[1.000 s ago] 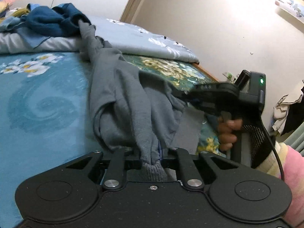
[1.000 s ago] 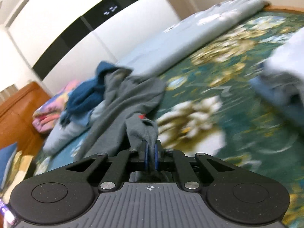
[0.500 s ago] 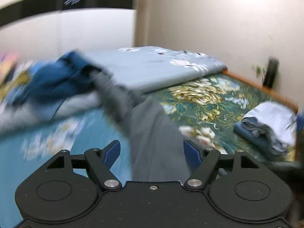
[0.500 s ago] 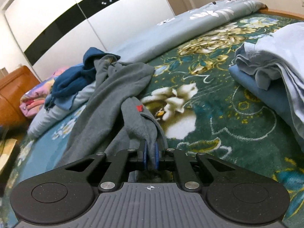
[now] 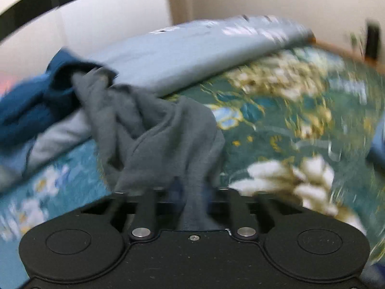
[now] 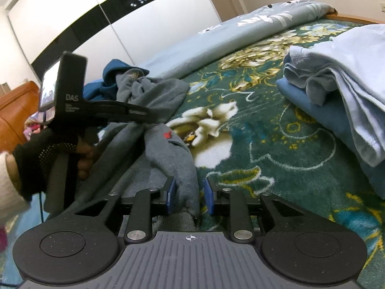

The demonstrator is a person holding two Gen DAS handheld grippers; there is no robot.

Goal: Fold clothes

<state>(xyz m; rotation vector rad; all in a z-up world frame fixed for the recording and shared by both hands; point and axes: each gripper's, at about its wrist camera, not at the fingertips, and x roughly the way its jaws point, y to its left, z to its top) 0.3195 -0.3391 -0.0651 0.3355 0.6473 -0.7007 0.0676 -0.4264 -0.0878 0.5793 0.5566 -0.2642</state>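
Left tool clamped on crumpled grey fleece garment; right tool opening, blue pads astride its ribbed cuff on floral bed.

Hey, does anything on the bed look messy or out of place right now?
Yes. The grey garment lies bunched and twisted on the floral bedspread, its far end tangled into a crumpled dark blue garment. By contrast, the folded stack at the right looks tidy.

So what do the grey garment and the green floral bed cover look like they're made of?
Grey garment: probably matte cotton-blend fleece or jersey, going by its soft heathered surface and ribbed cuff. Floral bed cover: likely plush synthetic pile; the fuzzy nap blurs the printed pattern's edges.
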